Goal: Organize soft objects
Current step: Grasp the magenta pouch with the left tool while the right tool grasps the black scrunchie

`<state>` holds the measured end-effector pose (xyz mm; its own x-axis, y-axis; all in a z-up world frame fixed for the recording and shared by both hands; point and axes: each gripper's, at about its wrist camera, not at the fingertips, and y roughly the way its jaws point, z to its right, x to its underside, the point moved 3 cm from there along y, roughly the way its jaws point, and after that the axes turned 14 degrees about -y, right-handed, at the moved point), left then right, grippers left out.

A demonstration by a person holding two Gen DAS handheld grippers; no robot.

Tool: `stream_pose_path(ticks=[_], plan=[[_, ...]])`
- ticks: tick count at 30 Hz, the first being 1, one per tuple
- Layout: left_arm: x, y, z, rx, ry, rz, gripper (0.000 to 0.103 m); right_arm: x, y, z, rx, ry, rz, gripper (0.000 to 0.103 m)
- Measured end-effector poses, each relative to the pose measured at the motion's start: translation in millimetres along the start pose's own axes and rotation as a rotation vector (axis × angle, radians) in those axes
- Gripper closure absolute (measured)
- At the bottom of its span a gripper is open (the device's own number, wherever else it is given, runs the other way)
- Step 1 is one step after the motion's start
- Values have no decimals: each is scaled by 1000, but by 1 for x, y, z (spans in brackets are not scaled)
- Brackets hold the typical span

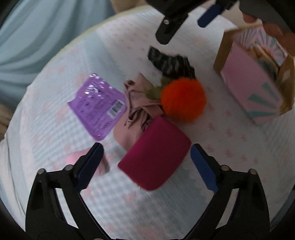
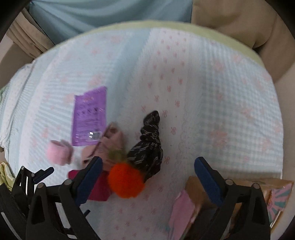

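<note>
Soft things lie on a pale checked bedspread (image 1: 221, 144). A magenta pouch (image 1: 154, 153) lies between the fingers of my left gripper (image 1: 146, 166), which is open and above it. Beyond it lie a pink fringed cloth (image 1: 136, 109), an orange pompom (image 1: 183, 99), a black striped cloth (image 1: 171, 62) and a purple packet (image 1: 97, 105). A pink roll (image 1: 75, 158) lies behind the left finger. My right gripper (image 2: 148, 177) is open and empty above the pompom (image 2: 126, 181) and black cloth (image 2: 149, 147).
A brown paper bag with a pink and teal box (image 1: 252, 81) stands at the right; it also shows under the right gripper (image 2: 193, 193). A blue curtain (image 2: 110, 13) and beige cushions (image 2: 239, 24) lie past the bed's far edge.
</note>
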<state>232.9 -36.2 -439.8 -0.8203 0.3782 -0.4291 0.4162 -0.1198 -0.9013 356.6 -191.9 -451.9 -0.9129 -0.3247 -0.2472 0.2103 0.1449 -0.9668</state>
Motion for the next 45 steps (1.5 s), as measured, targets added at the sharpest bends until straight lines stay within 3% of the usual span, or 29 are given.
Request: stream_pose_path(ticks=[2, 3, 7, 11, 18, 22, 25, 27, 29, 32, 35, 40, 45], plan=[[0, 22, 2, 9, 39, -27, 26, -2, 16, 2, -5, 2, -29, 6], [1, 30, 2, 16, 50, -36, 27, -3, 24, 3, -10, 5, -44, 7], [7, 56, 9, 34, 92, -70, 27, -7, 55, 6, -22, 16, -102, 10], [8, 60, 16, 67, 122, -56, 28, -8, 76, 5, -44, 19, -154, 20], [10, 68, 21, 129, 144, -89, 28, -13, 94, 5, -67, 42, -195, 22], [11, 71, 27, 141, 182, -97, 28, -14, 106, 7, -121, 82, -215, 36], [15, 73, 34, 136, 210, -124, 30, -15, 105, 5, -97, 64, -211, 48], [20, 75, 41, 125, 244, -134, 40, -15, 104, 8, -86, 53, -206, 61], [25, 78, 47, 126, 269, -139, 59, -14, 103, 8, -90, 55, -200, 67], [36, 83, 54, 138, 270, -177, 68, -12, 97, 7, -95, 57, -188, 69], [43, 80, 62, 133, 282, -162, 72, -2, 85, 9, -97, 72, -164, 70], [47, 75, 64, 117, 272, -144, 74, 5, 61, 7, -102, 106, -101, 72], [45, 64, 41, 90, 216, -126, 75, 9, 25, 3, -97, 111, -36, 72]])
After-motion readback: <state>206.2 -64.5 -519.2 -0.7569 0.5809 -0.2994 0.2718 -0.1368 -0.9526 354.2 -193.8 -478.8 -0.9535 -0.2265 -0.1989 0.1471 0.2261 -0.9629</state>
